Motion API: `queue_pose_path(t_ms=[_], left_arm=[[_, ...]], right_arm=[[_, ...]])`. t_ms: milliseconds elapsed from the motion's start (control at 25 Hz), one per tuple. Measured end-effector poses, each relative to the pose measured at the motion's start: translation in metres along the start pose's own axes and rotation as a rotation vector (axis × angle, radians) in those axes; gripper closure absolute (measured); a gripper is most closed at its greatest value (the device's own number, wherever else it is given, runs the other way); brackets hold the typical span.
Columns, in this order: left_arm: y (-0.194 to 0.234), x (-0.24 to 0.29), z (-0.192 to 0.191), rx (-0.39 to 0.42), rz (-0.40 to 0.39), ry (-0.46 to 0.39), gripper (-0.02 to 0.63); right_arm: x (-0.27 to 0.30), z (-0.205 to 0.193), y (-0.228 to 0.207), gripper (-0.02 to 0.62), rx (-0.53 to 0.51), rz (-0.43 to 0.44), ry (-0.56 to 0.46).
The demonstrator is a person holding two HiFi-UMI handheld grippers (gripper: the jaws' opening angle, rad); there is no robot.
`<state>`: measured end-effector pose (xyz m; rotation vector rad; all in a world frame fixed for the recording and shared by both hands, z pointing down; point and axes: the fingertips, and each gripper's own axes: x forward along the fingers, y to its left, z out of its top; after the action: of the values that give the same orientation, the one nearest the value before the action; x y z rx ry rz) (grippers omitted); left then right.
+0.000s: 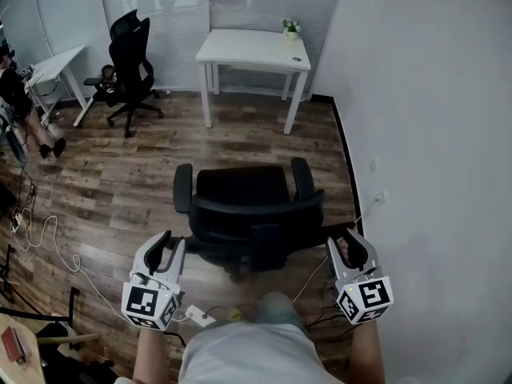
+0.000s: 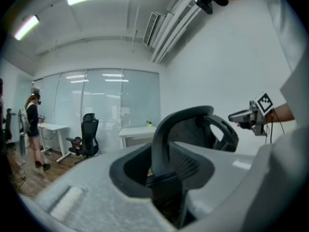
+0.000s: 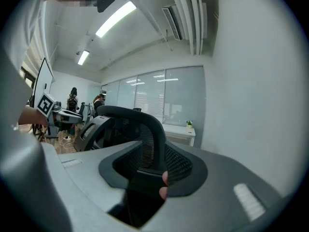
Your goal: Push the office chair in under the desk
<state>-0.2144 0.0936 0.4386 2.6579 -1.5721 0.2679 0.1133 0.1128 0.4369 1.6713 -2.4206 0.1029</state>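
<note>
We clamp the left gripper (image 1: 170,245) and right gripper (image 1: 346,242) on either side of the office chair (image 1: 244,206) to steer it toward the far desk (image 1: 252,50).

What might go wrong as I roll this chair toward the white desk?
You may trip on the power strip lying right behind the office chair. The chair's armrests might strike the desk edge or legs, jolting the small plant on it.
</note>
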Motion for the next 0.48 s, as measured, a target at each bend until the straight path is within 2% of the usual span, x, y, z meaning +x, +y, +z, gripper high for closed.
queue_pose_path(t_ms=[320, 480], left_arm=[[-0.007, 0.003, 0.005, 0.013, 0.014, 0.012, 0.489], [-0.013, 0.006, 0.009, 0.027, 0.019, 0.021, 0.489]], right_arm=[[-0.006, -0.002, -0.014, 0.474, -0.038, 0.058, 0.005], [-0.004, -0.005, -0.017, 0.474, -0.085, 0.117, 0.022]])
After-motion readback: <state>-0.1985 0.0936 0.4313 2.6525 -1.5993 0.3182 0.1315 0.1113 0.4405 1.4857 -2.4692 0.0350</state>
